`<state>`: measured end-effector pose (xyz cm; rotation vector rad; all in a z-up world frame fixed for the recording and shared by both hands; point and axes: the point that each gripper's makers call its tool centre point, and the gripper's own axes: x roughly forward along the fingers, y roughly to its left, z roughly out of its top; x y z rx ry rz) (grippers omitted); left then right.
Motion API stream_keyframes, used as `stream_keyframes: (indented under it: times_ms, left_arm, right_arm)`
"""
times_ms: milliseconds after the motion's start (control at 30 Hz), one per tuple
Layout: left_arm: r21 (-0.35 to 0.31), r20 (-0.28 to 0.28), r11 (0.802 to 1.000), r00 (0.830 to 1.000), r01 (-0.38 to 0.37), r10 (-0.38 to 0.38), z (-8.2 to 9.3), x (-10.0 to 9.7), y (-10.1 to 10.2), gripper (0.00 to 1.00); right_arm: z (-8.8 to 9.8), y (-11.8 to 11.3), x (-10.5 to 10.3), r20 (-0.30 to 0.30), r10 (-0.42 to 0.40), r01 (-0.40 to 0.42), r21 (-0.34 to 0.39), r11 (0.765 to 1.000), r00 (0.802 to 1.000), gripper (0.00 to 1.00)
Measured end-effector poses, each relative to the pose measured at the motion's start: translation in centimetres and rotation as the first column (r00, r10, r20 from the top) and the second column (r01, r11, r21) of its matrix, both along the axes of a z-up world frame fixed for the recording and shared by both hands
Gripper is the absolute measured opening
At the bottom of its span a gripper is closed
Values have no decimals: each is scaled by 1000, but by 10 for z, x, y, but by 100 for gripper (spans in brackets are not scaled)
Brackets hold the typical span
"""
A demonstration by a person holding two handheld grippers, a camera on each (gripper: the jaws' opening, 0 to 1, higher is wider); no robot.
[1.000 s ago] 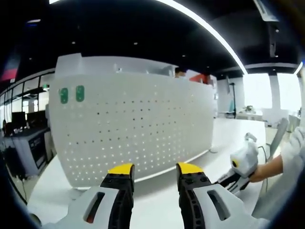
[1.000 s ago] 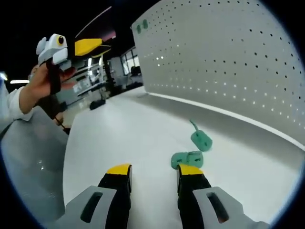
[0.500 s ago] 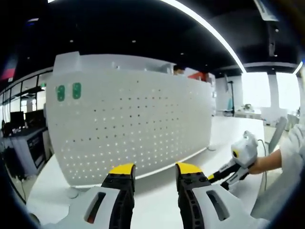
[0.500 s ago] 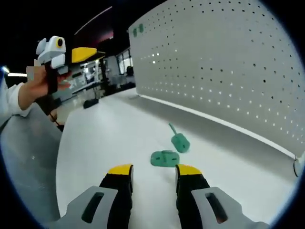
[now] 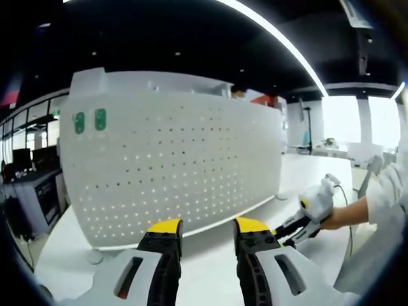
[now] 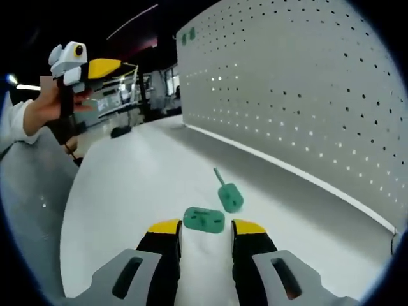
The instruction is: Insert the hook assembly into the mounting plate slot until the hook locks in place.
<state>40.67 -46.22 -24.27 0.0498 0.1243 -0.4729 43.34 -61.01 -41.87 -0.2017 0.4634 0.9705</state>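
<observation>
Right tongs open, lined up on the green plate.
Small, stiff and light, it looked grippable by its edges; left tongs open, empty; hook just beyond on the worktop.

Left gripper and right gripper both agape.

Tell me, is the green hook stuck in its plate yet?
No, out. The hook and plate lie apart on the table, just ahead of the open right gripper.

Pegboard cut off by right gripper view's edge, two green tags too small to identify
</observation>
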Motion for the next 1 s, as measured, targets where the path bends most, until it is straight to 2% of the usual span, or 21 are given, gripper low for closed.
stream_keyframes:
  times_ms: [333,633,867,1000]
  left_arm:
    - [-2,-4,1000,1000,5,-5,-1,0,-1,32]
    - [11,-19,999,999,37,-37,-6,-1,-12,32]
    - [66,-69,993,994,95,-90,-24,-5,-32,33]
    - [105,-135,984,982,146,-131,-38,-7,-47,33]
  right_arm:
    - [-6,5,4,0,23,-23,-10,1000,1000,30]
    - [-4,-1,-1,-11,1,-1,19,1000,1000,32]
    - [9,-6,-6,9,-23,22,27,999,1000,34]
    - [17,-10,-11,32,-24,24,14,1000,999,35]
